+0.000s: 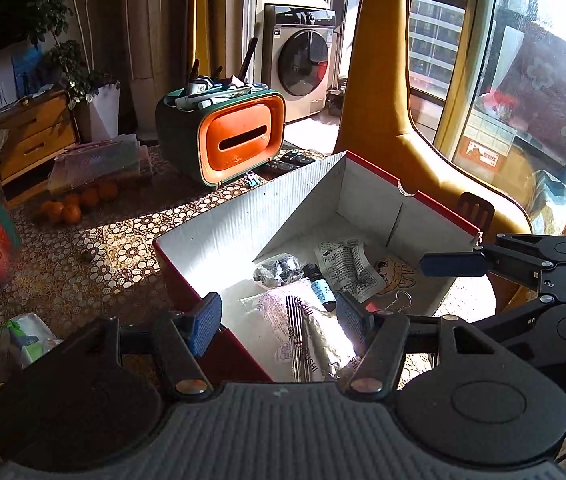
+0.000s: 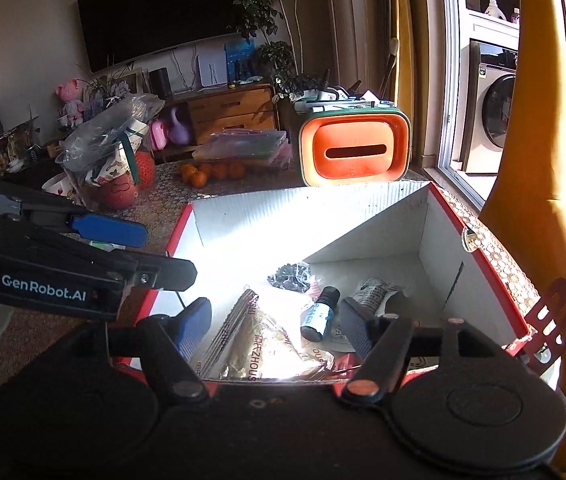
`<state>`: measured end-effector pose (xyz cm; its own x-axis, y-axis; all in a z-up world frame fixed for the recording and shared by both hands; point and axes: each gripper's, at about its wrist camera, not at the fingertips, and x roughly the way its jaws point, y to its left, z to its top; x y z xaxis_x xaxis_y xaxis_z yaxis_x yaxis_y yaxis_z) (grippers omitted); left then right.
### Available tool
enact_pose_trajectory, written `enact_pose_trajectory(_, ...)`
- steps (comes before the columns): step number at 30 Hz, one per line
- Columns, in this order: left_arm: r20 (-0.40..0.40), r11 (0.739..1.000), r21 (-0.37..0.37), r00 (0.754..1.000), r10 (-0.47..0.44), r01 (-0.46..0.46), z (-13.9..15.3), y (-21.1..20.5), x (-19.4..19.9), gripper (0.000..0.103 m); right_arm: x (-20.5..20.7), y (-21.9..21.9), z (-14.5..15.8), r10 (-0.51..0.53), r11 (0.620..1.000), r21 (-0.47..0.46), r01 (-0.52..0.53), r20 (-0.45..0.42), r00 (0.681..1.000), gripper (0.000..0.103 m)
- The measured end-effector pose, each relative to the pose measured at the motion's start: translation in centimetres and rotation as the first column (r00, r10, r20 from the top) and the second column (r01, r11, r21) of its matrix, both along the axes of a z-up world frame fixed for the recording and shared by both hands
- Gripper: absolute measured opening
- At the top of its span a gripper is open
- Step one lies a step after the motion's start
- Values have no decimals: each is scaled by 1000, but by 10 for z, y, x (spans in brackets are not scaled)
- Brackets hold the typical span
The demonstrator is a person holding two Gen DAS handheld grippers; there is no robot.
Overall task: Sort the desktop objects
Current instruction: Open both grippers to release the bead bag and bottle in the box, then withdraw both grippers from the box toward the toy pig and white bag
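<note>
Both tools hang over the near rim of the open box (image 1: pixel 243 224), nothing between the pads of either. The left tool (image 1: pixel 279 322) stands at a moderate gap with no object in it; the right tool (image 2: pixel 275 320) is spread wider and likewise carries nothing.

Directly under the left tool lies a foil packet (image 1: pixel 303 328) with printed lettering, bright in the sun patch. Just beyond its tips sit a small dark bottle (image 1: pixel 321 284) with a blue label and a crumpled dark bag (image 1: pixel 277 270); slightly farther, toward the right tool's side, a printed leaflet (image 1: pixel 347 264) lies on the box floor. Everything sorted so far seems to be in the box.

My reading is that the drop is done and the next object must be fetched. To do that well, lift each tool clear of the cardboard wall before swinging away, so the box is not dragged.

Beyond the box, on the patterned worktop (image 1: pixel 95 256), stands an orange-fronted organiser (image 1: pixel 239 140) and, past the left tool's outer side, a cluster of oranges (image 1: pixel 79 202).
</note>
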<state>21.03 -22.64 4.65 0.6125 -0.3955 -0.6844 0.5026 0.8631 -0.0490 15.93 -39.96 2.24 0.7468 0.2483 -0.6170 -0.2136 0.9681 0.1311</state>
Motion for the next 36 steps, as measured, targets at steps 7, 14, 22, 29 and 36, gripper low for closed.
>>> enact_pose_trajectory(7, 26, 998, -50, 999, 45, -44, 10, 39, -24, 66, -13, 17, 4, 3, 1000, 16, -4, 3, 1000, 79)
enact_pose_trajectory(14, 60, 991, -77, 991, 118, -114, 10, 83, -45, 68, -25, 47, 9, 36, 999, 5, -36, 15, 999, 86)
enact_pose_trajectory(22, 67, 975, -112, 977, 200, -192, 2, 137, -63, 81, -25, 82, 15, 63, 998, 13, -63, 9, 998, 90)
enact_pose_trajectory(29, 45, 960, -126, 966, 256, -249, -12, 182, -68, 82, -14, 112, 17, 86, 996, 30, -85, -14, 996, 90)
enact_pose_trajectory(36, 42, 953, -128, 958, 283, -276, -28, 216, -66, 86, 1, 151, 18, 128, 992, 6, -128, -26, 991, 90)
